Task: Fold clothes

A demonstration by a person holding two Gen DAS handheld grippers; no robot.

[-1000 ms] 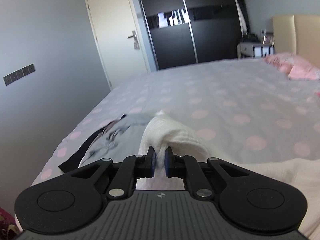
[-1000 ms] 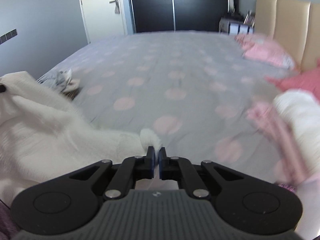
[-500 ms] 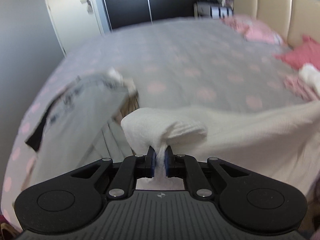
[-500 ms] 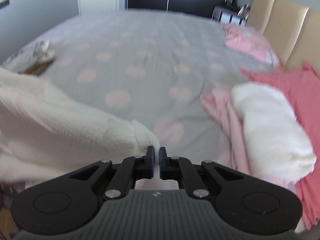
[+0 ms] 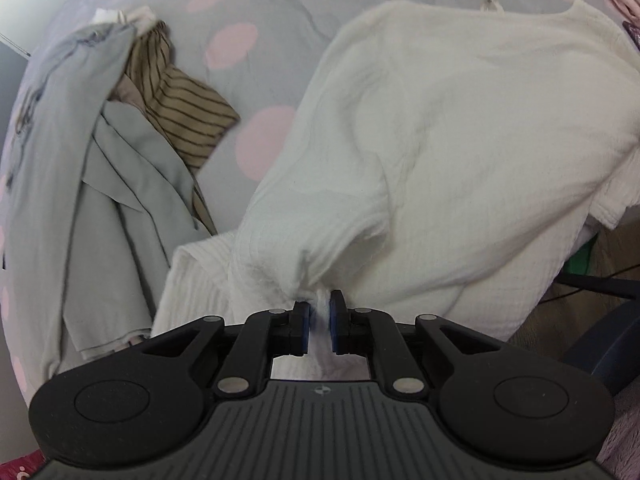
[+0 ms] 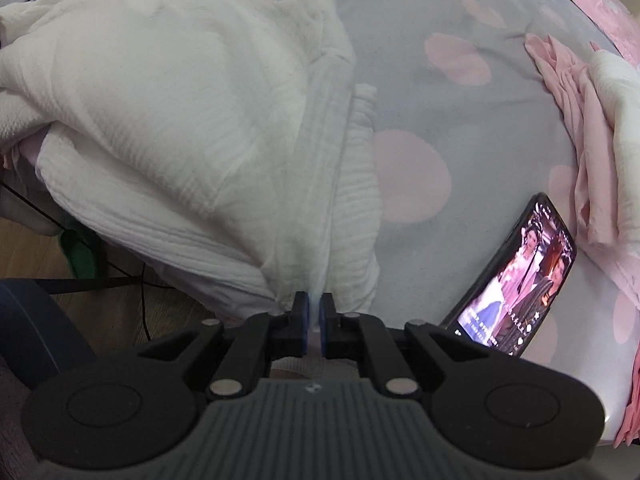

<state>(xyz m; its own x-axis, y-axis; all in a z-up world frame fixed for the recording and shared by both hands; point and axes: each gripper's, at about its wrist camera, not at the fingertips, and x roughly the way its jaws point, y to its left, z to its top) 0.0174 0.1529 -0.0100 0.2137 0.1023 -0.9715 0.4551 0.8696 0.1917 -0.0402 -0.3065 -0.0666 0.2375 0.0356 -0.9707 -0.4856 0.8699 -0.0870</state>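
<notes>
Since the earlier frames both grippers have tipped down from room view onto the bed [image 5: 280, 36]. One white garment [image 5: 460, 120], now spread mid-bed; left gripper [image 5: 319, 322] and right gripper [image 6: 316, 326] each pinch its near edge, jaws opening. Far left: one grey garment [image 5: 92, 200], one striped garment [image 5: 180, 108]. Right: one phone [image 6: 516, 284], one pink garment [image 6: 576, 120].

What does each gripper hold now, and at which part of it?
Both hold the white garment. The left gripper and right gripper each pinch a bunched bit of its near edge; both jaws are opening, cloth between them.
</notes>
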